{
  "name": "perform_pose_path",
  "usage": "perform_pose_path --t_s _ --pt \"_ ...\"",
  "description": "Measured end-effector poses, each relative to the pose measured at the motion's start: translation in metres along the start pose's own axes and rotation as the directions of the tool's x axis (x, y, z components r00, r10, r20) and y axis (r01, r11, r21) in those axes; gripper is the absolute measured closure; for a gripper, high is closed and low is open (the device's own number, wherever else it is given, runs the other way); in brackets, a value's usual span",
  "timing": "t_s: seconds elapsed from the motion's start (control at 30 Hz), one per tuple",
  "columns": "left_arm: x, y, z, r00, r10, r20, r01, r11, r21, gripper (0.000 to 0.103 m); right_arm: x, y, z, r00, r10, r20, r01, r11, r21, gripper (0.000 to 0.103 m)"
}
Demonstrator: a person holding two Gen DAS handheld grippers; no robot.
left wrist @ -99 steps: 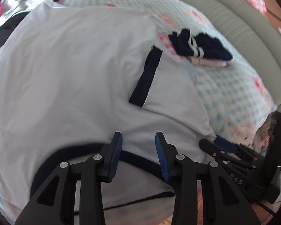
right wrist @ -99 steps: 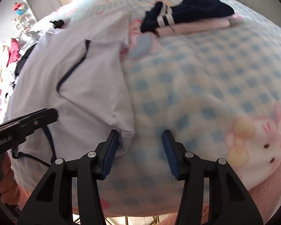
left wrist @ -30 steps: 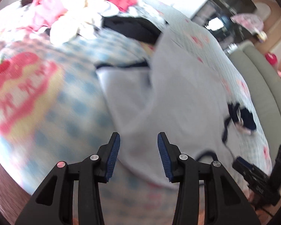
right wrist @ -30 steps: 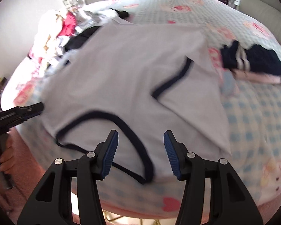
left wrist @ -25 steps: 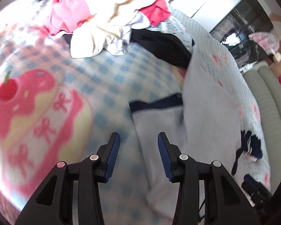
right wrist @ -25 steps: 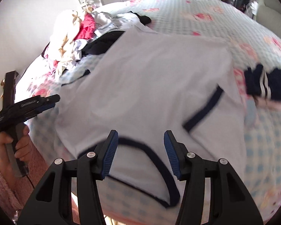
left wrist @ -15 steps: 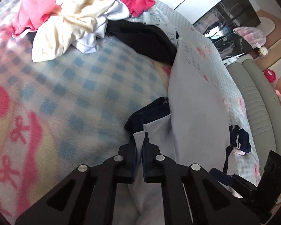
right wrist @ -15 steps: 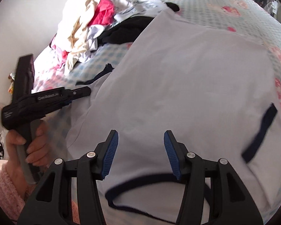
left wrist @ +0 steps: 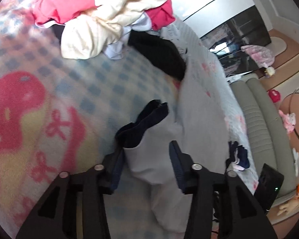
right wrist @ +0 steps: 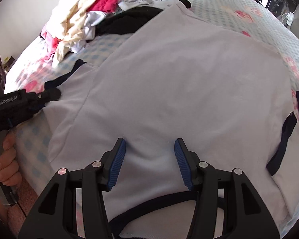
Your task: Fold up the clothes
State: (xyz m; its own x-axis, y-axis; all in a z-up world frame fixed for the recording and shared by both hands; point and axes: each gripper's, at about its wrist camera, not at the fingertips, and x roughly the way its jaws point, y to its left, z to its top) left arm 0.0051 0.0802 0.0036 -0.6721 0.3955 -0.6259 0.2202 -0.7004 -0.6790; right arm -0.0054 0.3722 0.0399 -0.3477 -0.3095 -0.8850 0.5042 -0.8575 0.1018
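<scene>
Flat across the bed lies the pale t-shirt [right wrist: 185, 83], its navy neckline [right wrist: 161, 203] at the near edge, under the right gripper [right wrist: 150, 163], whose blue-padded jaws stand apart above the cloth with nothing between them. Off to that view's left, the left gripper [right wrist: 49, 95] reaches the shirt's sleeve [right wrist: 69, 91] from the side of the bed, held by a hand [right wrist: 7, 161] around its handle. From the left wrist view, the left gripper [left wrist: 146, 162] also stands apart, with the pale sleeve [left wrist: 153, 149] lying in the gap and its navy cuff [left wrist: 143, 125] bunched just ahead of the left finger; whether the pads touch the cloth I cannot tell. Beyond the cuff the checked blanket [left wrist: 101, 83] lies bare up to the heap of unfolded clothes [left wrist: 101, 18], cream, pink and black, which sits at the far corner and touches the shirt's far hem. On the shirt's other side, the second navy cuff [right wrist: 283, 143] lies flat, and a small folded dark garment [left wrist: 238, 155] rests near the grey padded edge [left wrist: 263, 127] of the bed.
</scene>
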Motion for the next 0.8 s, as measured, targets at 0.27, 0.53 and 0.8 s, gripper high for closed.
perform_pose_path --t_s 0.27,0.53,0.8 --pt "-0.006 -0.072 -0.002 1.0 0.022 0.021 -0.025 0.979 0.203 0.098 -0.022 0.001 -0.006 0.998 -0.061 -0.018 0.062 0.998 0.023 0.051" --pt "0.066 -0.124 -0.058 0.977 -0.02 -0.21 0.081 0.955 0.284 0.094 -0.04 -0.04 -0.015 0.984 -0.175 -0.027 0.177 0.977 0.122 0.051" --pt "0.051 -0.097 -0.062 0.972 -0.02 -0.232 0.07 0.976 0.207 0.052 -0.055 -0.053 -0.02 0.991 -0.135 0.01 0.132 0.978 0.161 0.051"
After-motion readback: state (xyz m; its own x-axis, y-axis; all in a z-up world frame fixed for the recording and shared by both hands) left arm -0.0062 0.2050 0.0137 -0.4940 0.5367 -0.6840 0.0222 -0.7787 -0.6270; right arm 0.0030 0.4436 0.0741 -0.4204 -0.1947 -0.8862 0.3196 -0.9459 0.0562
